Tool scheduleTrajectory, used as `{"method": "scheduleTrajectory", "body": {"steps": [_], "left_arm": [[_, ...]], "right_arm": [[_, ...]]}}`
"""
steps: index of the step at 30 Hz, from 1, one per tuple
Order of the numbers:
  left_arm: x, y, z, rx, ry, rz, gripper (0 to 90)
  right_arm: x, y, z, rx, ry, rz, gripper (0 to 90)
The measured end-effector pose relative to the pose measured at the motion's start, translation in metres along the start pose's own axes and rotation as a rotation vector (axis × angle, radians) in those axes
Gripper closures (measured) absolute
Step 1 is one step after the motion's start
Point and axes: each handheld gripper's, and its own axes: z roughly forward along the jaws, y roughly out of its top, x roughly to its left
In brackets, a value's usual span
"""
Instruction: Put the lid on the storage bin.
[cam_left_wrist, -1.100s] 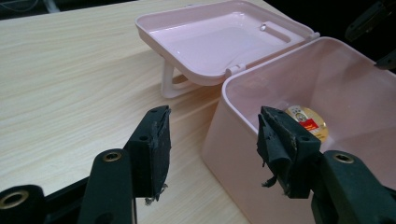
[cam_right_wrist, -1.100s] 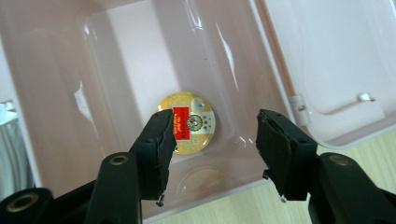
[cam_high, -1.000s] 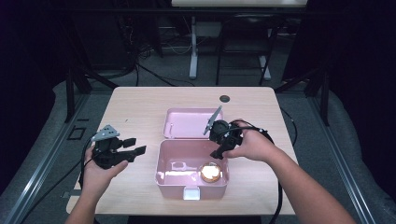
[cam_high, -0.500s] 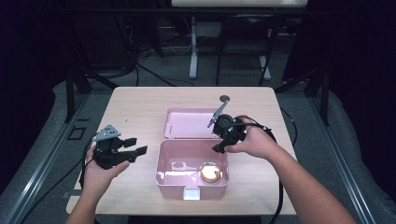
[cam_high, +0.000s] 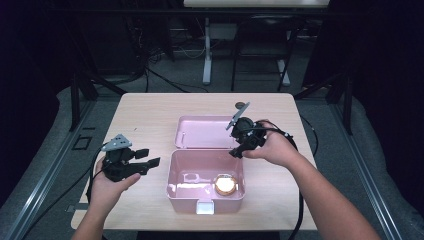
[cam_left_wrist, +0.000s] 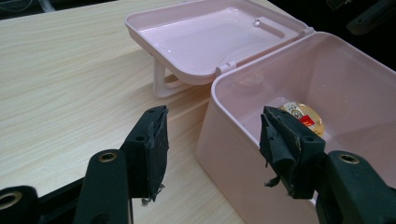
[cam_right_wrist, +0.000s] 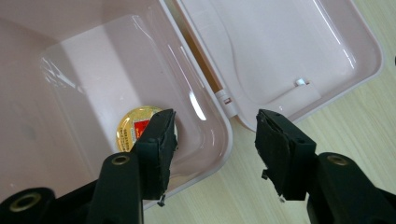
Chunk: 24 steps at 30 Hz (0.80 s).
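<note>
1. Pink box sits at the near middle of the wooden table, lid flung right back behind it and resting on its own handle, as the left gripper view shows.
2. Inside the box, on the floor toward the right, lies a round gold tin with a red mark on top; what the label says is too small to read.
3. Right gripper hangs over the box's far right corner, above the hinge, tilted down toward the inside.
4. Its jaws stand apart with nothing between them. In the right gripper view one jaw hovers over the gold tin and the other over the open lid, the box rim running between them. They have just closed a touch.
5. Left gripper is off to the box's left, over bare table, pointing at the box's side wall.
6. Its jaws are spread wide and hold nothing; the box's near corner shows between them, apart from both pads.
</note>
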Motion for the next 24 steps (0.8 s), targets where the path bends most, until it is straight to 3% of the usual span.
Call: {"method": "scheduleTrajectory", "body": {"steps": [9, 14, 17, 24], "left_arm": [[-0.001, -0.001, 0.002, 0.009, -0.002, 0.005, 42.4], [-0.002, -0.001, 0.003, 0.01, -0.008, 0.01, 42.4], [-0.002, -0.001, 0.004, 0.009, -0.006, 0.008, 42.4], [-0.003, -0.002, 0.006, -0.005, -0.006, 0.02, 42.1]], "right_arm": [[-0.007, 0.001, 0.002, -0.014, -0.002, 0.021, 46.6], [-0.014, 0.0, 0.005, -0.014, -0.029, 0.041, 48.8], [-0.018, -0.001, 0.006, -0.04, -0.07, 0.069, 44.2], [-0.024, -0.002, 0.008, -0.064, -0.07, 0.109, 47.5]]}}
